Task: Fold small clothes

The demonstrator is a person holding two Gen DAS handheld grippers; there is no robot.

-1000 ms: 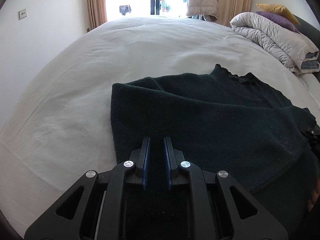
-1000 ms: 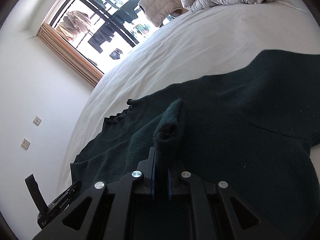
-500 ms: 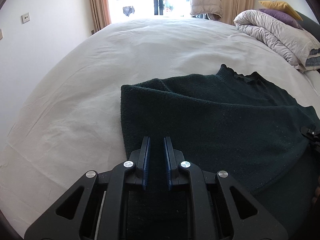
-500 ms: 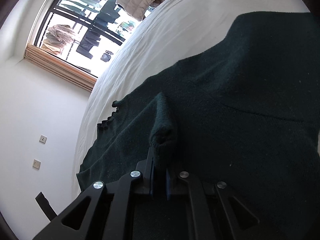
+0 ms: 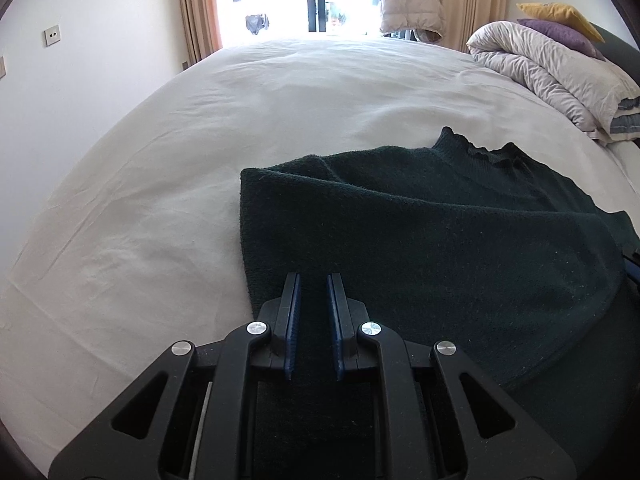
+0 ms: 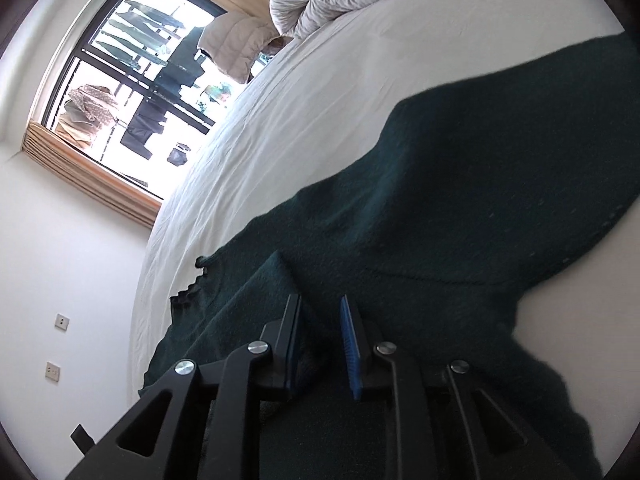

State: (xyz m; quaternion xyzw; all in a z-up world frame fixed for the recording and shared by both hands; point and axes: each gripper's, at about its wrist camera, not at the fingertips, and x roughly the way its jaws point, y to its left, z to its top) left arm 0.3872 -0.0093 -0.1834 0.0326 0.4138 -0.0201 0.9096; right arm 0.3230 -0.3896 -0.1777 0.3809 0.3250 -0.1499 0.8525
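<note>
Already the dark green sweater (image 5: 460,240) lay spread on the white bed sheet (image 5: 200,152), with one side turned in over the body so that a straight folded edge ran down its left flank in the left wrist view. The frilled collar (image 5: 486,152) pointed toward the rumpled duvet (image 5: 540,76) at the head of the bed. The left gripper (image 5: 313,320) hovered low over the near corner of that folded side, its jaws nearly together; whether they pinched any knit could not be told. The right gripper (image 6: 320,344) had just been opening, its jaws now apart with dark knit lying beneath and between them but not pressed, which suggested a sleeve or flap freshly laid down. By appearance one lengthwise fold was done, while the far side (image 6: 500,184) remained spread wide on the sheet, so the second side fold and the final halving looked left to do.
</note>
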